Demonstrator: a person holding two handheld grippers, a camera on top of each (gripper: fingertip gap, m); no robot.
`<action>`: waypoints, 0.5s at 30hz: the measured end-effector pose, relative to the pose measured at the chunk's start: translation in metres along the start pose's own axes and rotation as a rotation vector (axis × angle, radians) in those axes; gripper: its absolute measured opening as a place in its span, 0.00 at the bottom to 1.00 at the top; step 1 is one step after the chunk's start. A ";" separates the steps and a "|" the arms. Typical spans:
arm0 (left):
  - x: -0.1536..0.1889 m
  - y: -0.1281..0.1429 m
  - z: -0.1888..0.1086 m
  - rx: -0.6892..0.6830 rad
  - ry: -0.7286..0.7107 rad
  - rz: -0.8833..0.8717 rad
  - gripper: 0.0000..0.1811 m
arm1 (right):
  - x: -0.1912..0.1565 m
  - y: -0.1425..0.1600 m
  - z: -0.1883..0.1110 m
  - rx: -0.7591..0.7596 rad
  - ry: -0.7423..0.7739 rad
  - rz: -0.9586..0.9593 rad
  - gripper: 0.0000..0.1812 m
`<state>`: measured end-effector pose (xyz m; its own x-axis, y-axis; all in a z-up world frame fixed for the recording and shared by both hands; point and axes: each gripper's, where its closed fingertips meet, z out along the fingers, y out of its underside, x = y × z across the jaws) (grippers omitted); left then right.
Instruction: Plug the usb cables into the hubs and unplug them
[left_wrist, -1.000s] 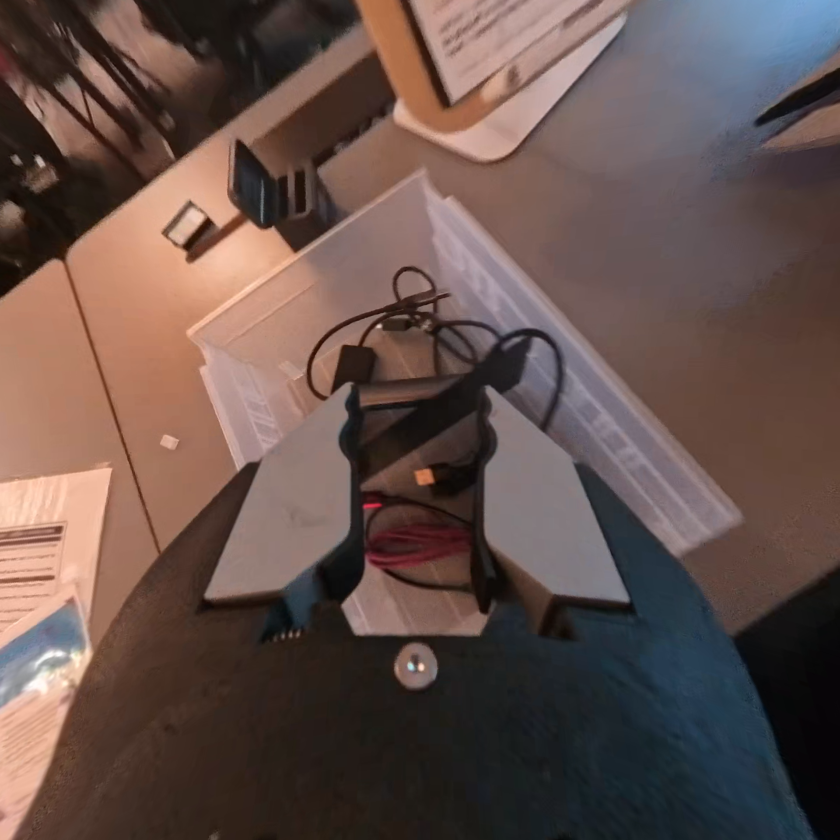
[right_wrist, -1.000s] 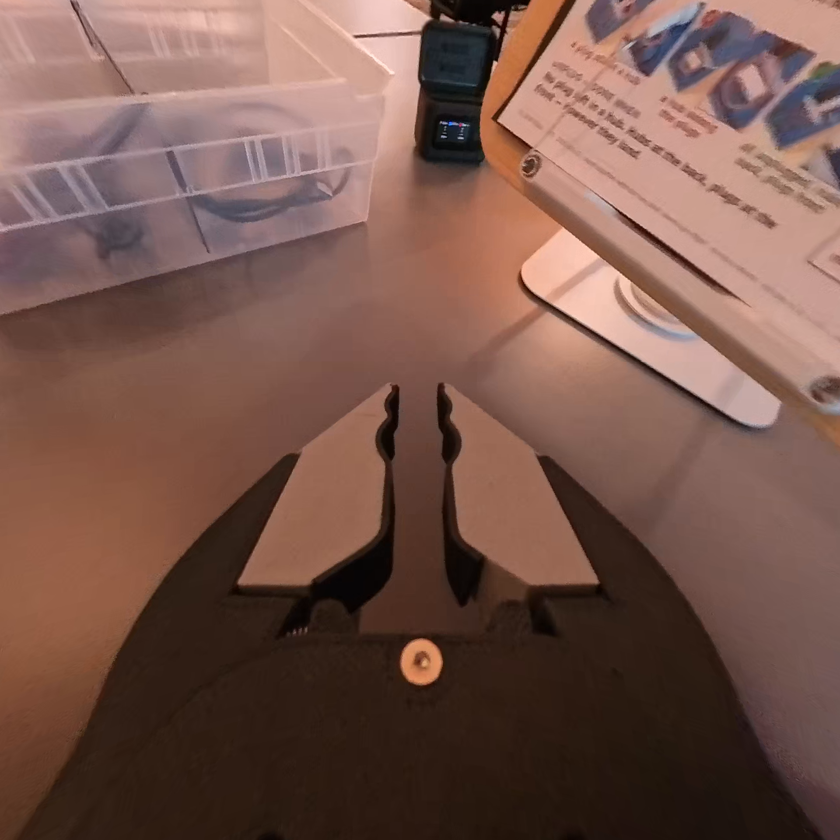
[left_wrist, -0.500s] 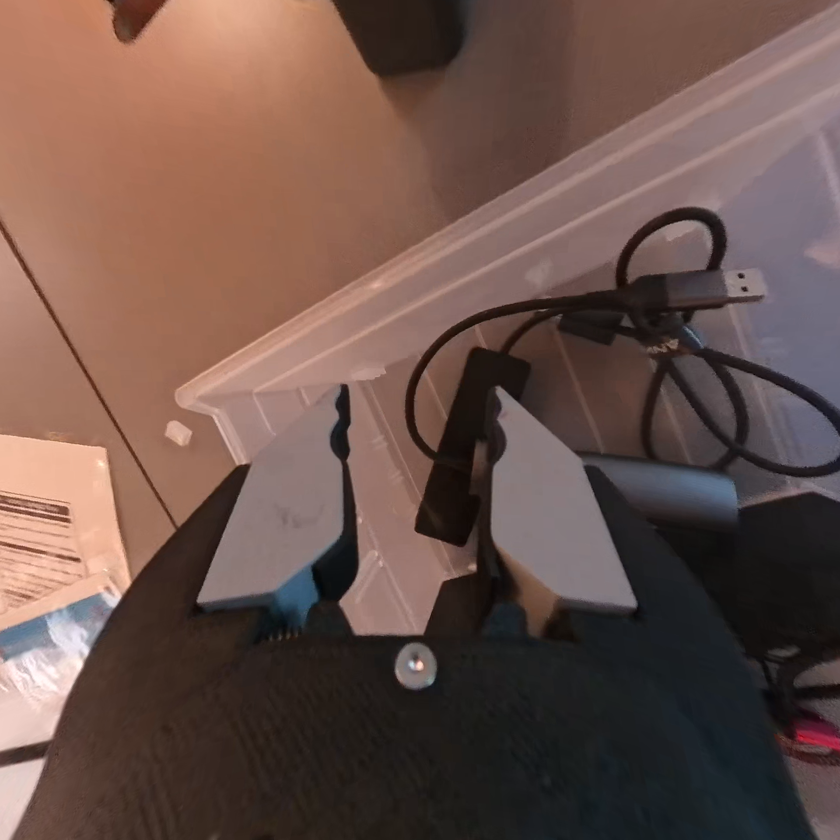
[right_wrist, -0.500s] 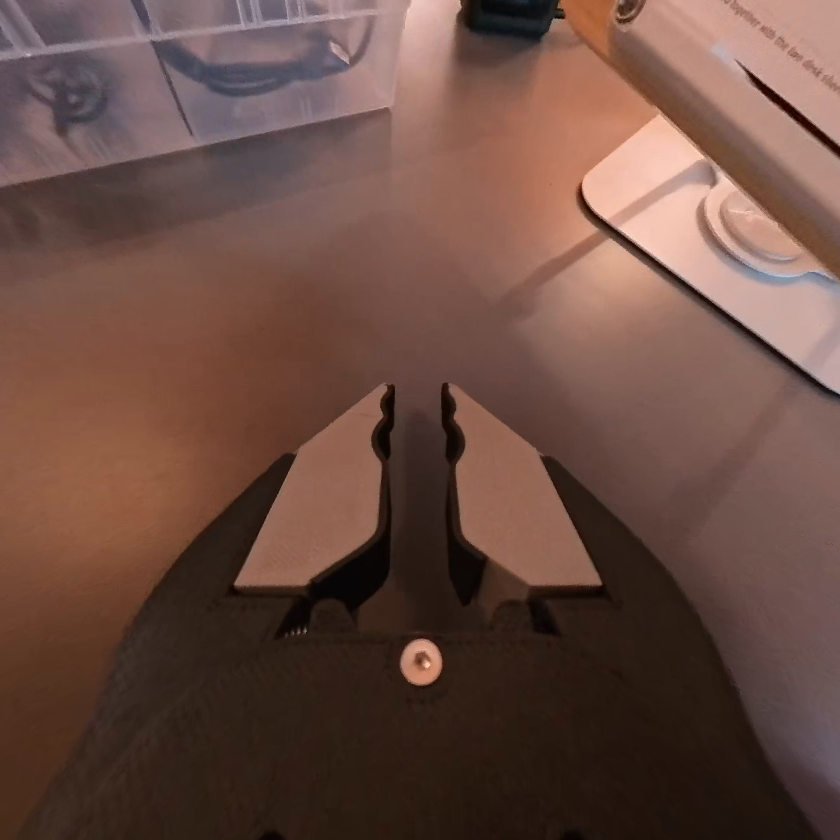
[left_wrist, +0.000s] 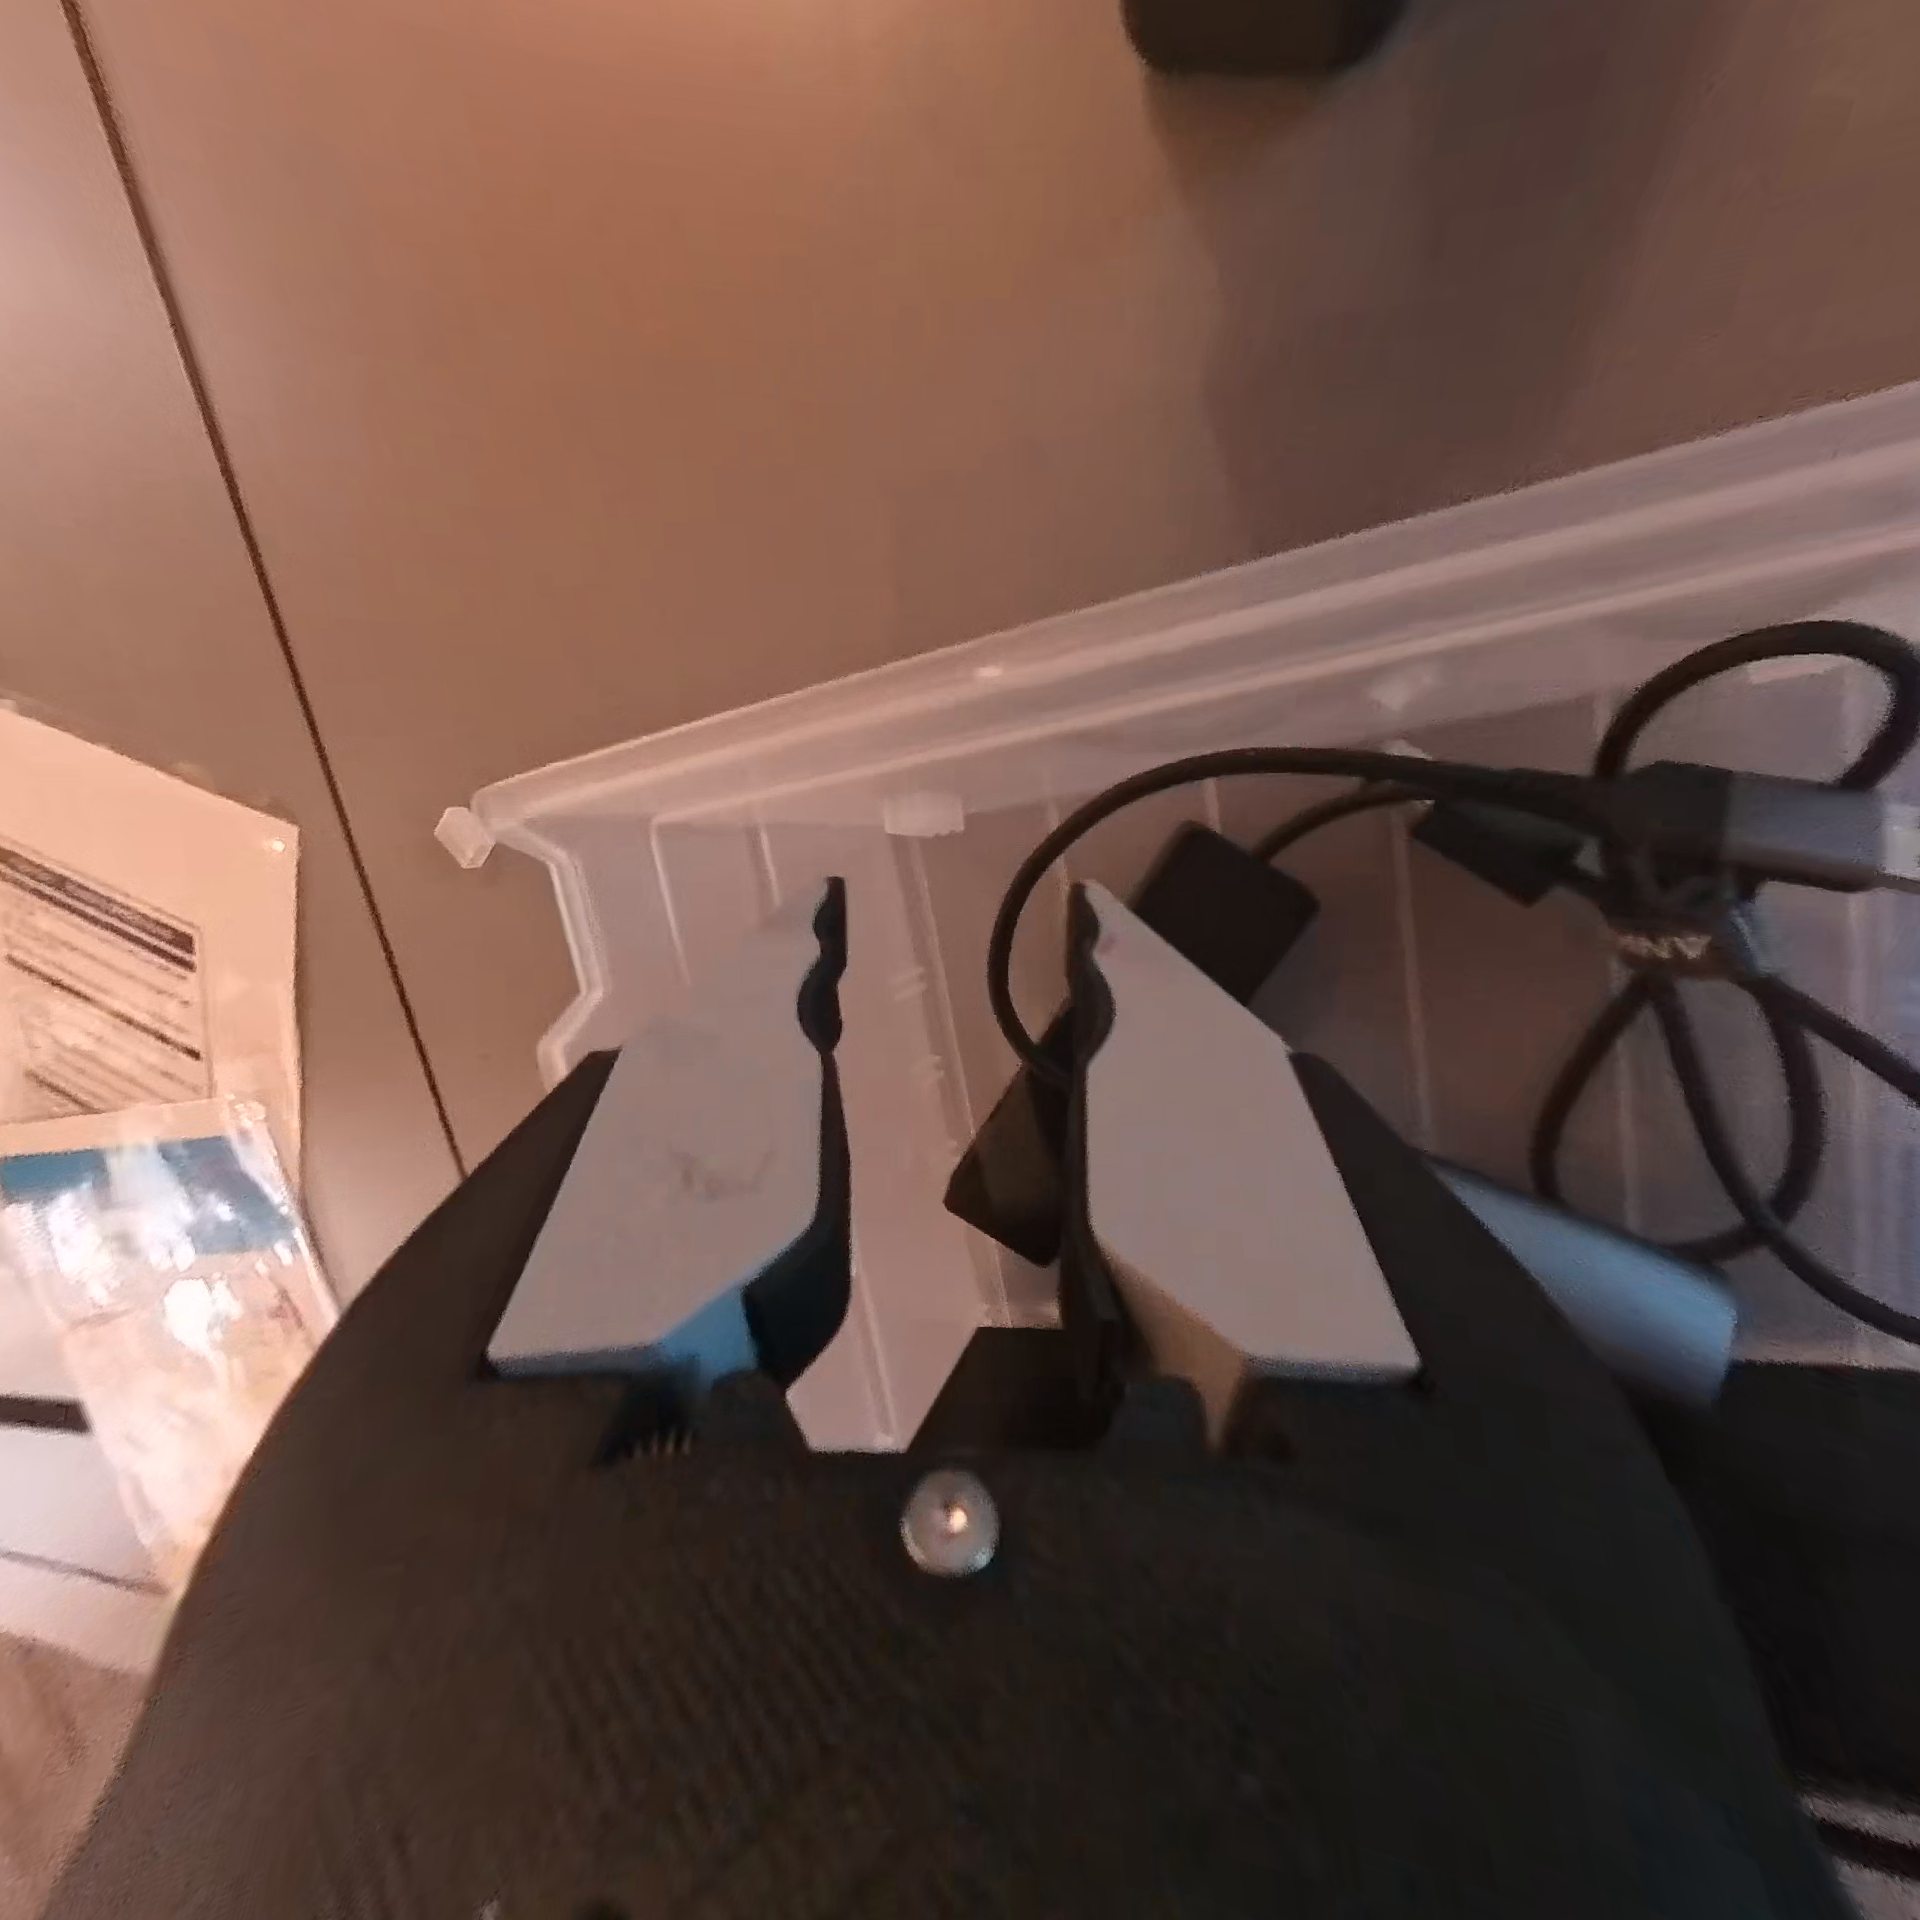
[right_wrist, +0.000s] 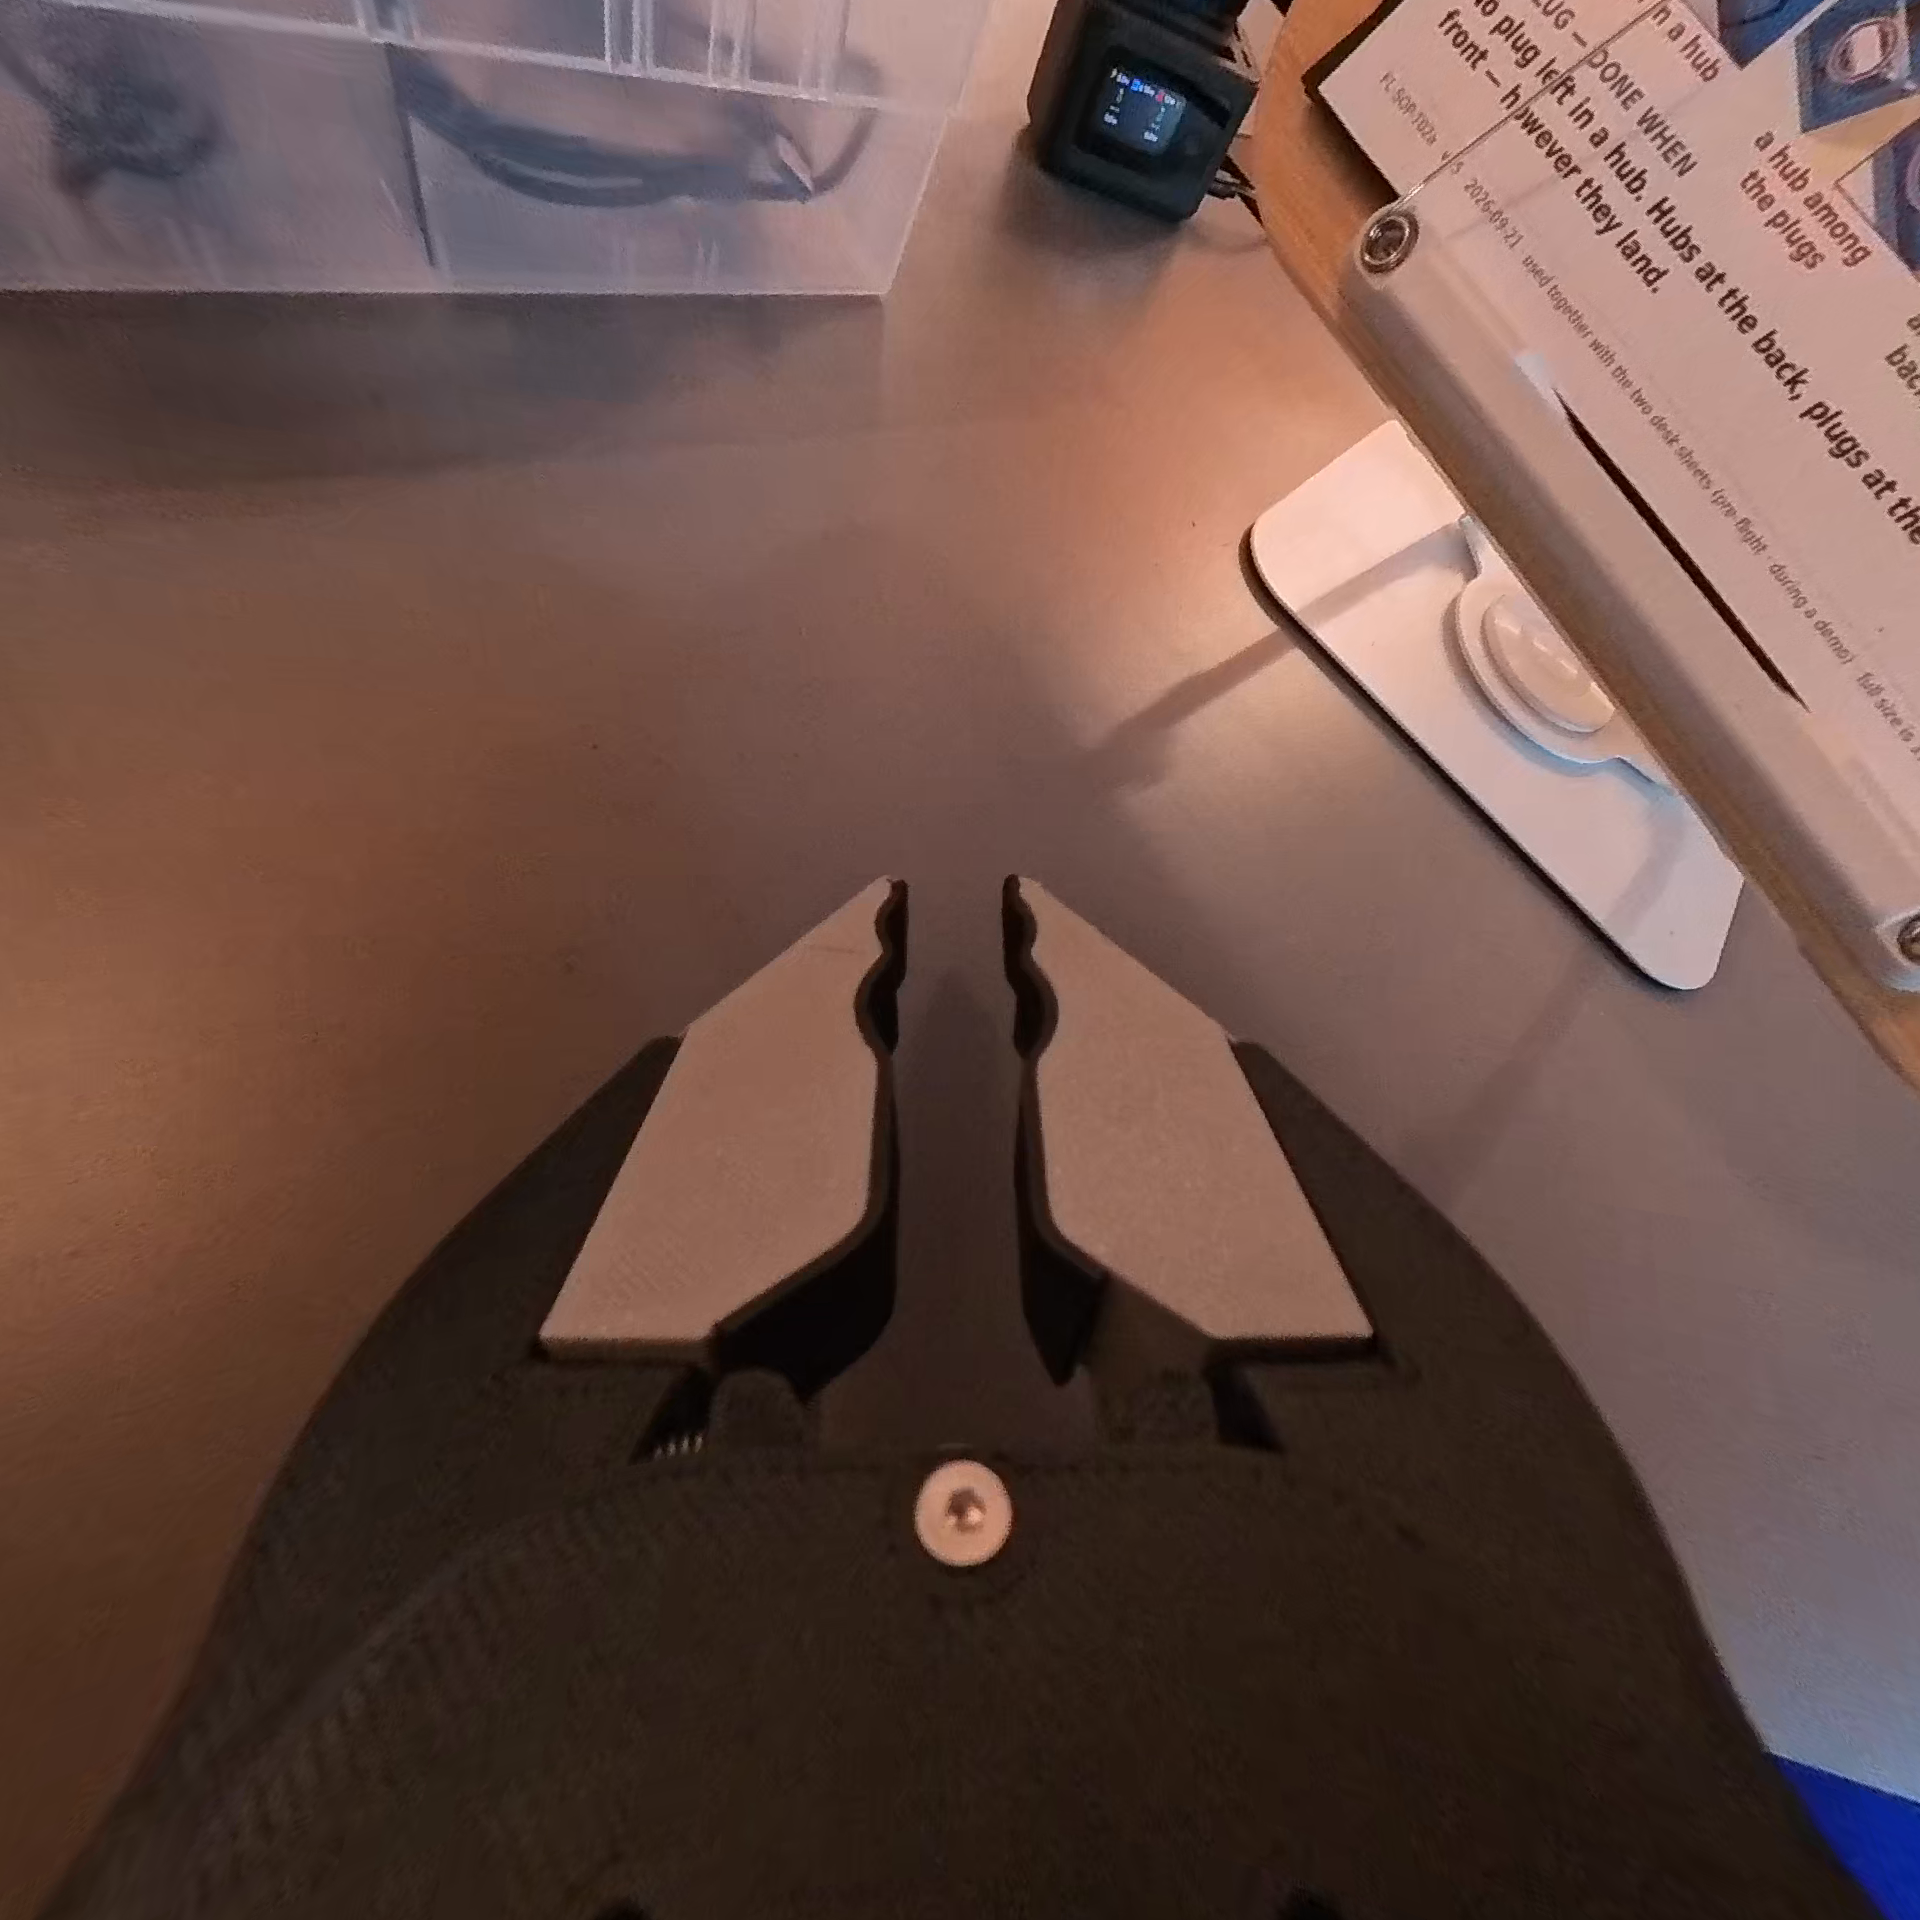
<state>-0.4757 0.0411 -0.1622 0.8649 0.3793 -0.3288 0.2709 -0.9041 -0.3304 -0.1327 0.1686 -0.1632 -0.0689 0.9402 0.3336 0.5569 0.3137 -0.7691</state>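
Hovering over the near corner of a clear plastic bin (left_wrist: 1039, 665), the left gripper (left_wrist: 956, 914) is seen with its jaws spread wide and nothing clamped between them. A small black hub (left_wrist: 1226, 935) lies in the bin just beside the right finger, which covers part of it; whether the 2 are touching cannot be told. A black cable (left_wrist: 1039, 883) loops from that hub toward a grey-shelled USB plug (left_wrist: 1756, 831) at the right edge, where more black cable is coiled. A grey hub (left_wrist: 1621, 1299) is partly shown behind the right finger. Printed sheets (left_wrist: 104, 987) are laid on the brown table (left_wrist: 727, 364) to the left of the bin. In the right wrist view, the right gripper (right_wrist: 954, 904) is held above bare table (right_wrist: 520, 675) with only a narrow gap between its fingertips and nothing gripped. The bin (right_wrist: 644, 239) is seen at the top left, well apart, a small black device with a lit screen (right_wrist: 1138, 125) beside it, and a stand-mounted instruction board (right_wrist: 1662, 343) at the right.
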 end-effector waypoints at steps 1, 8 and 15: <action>-0.001 0.003 0.002 -0.020 -0.023 0.011 0.23 | 0.000 -0.001 0.000 0.005 0.002 0.000 0.08; 0.000 0.020 0.022 -0.138 -0.075 0.076 0.14 | -0.001 -0.004 -0.001 0.015 0.003 -0.016 0.07; -0.020 -0.005 -0.018 -0.042 -0.251 0.272 0.00 | 0.008 -0.005 -0.003 0.019 0.034 -0.020 0.05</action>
<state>-0.4864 0.0344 -0.1384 0.7787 0.1555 -0.6078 0.0669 -0.9838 -0.1661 -0.1335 0.1745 -0.1550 -0.0517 0.9289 0.3666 0.5397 0.3349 -0.7724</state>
